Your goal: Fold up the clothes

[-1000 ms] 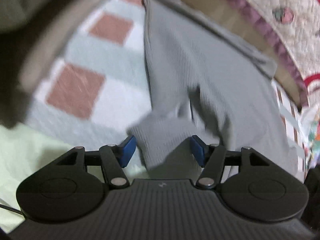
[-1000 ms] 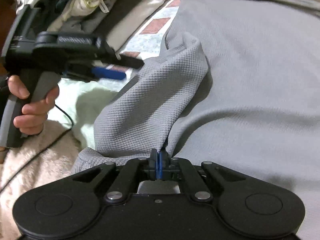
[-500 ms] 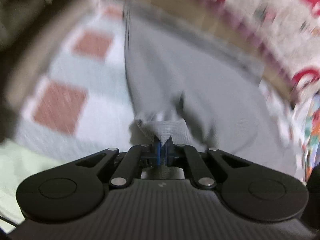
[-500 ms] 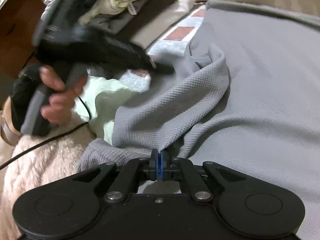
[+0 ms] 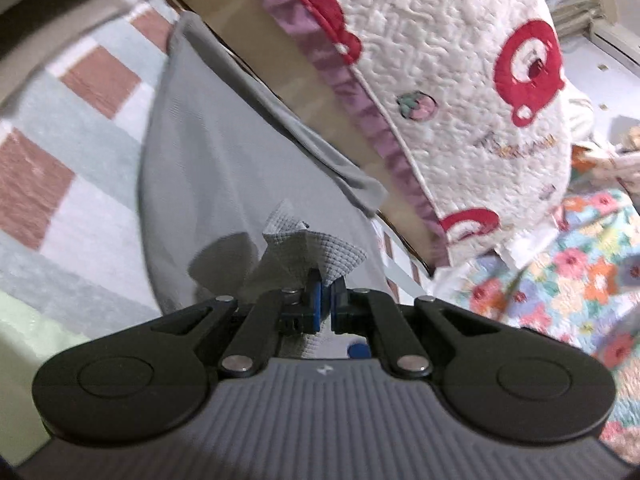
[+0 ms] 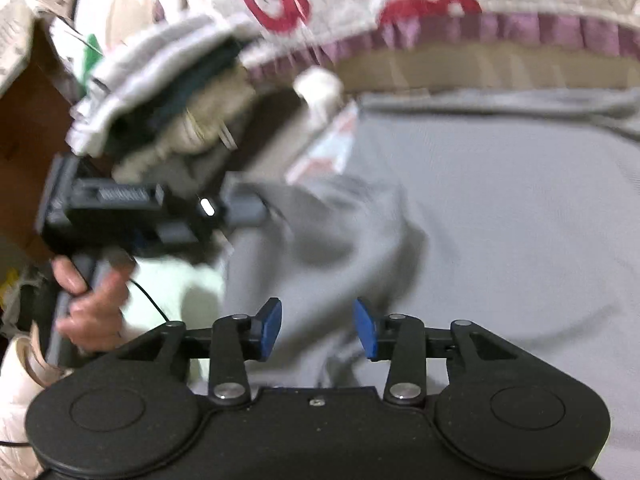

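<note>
A grey waffle-knit garment (image 5: 224, 168) lies spread on the checked bed cover (image 5: 60, 184). My left gripper (image 5: 325, 300) is shut on a bunched corner of the grey garment (image 5: 320, 254) and holds it lifted above the spread part. In the right wrist view the grey garment (image 6: 500, 208) fills the right side, with a raised fold (image 6: 340, 232) at centre. My right gripper (image 6: 318, 326) is open and empty just above the cloth. The left gripper (image 6: 132, 216) shows there at left, held in a hand, blurred.
A white quilt with red shapes and a purple frill (image 5: 440, 80) lies along the far side. A pile of other clothes (image 6: 172, 92) sits at the far left. A floral cover (image 5: 568, 280) is to the right. Pale green bedding (image 6: 172, 292) lies near left.
My left gripper closed on the garment's corner and lifted it toward the right. My right gripper let go of the fold it held and now stands open.
</note>
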Available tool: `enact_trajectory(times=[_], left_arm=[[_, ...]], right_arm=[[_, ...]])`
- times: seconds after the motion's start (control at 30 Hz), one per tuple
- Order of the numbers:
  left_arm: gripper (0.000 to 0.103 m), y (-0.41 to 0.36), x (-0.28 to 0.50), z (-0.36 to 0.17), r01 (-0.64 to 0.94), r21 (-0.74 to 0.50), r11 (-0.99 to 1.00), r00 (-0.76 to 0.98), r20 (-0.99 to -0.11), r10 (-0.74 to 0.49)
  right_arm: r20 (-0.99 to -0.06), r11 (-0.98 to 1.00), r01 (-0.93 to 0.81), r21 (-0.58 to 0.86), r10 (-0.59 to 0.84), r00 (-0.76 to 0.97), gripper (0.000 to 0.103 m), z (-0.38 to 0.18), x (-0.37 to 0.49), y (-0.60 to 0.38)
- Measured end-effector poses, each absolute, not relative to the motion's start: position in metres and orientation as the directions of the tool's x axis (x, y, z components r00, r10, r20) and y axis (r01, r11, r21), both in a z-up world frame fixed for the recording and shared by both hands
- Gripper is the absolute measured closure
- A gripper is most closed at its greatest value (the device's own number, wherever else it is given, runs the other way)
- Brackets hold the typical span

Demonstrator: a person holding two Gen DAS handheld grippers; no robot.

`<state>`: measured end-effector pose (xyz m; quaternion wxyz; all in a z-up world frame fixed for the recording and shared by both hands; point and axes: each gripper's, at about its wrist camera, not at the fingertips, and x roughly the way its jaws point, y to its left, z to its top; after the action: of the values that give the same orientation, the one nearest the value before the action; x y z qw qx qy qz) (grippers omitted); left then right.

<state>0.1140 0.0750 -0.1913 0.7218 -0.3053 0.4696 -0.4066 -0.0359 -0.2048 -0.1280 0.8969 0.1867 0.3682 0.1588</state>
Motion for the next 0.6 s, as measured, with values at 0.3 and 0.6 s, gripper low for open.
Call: enact_trajectory(times=[0.3,0.6], left_arm=[[0.100,0.077,0.113,-0.189,0.316,-0.842,0.436,0.209,-0.387,-0.898],[0.057,0.079,0.110,-0.179,0.358,-0.763,0.539,0.310,-0.447,-0.839]], right_arm=[[-0.574,0.899,-0.299,0.319,0.435,0.694,0.099,-0.131,0.018,-0.194],[-0.469,0.794,-0.172,0.583,0.502,0.727,0.099,-0.144,0.005,-0.234]])
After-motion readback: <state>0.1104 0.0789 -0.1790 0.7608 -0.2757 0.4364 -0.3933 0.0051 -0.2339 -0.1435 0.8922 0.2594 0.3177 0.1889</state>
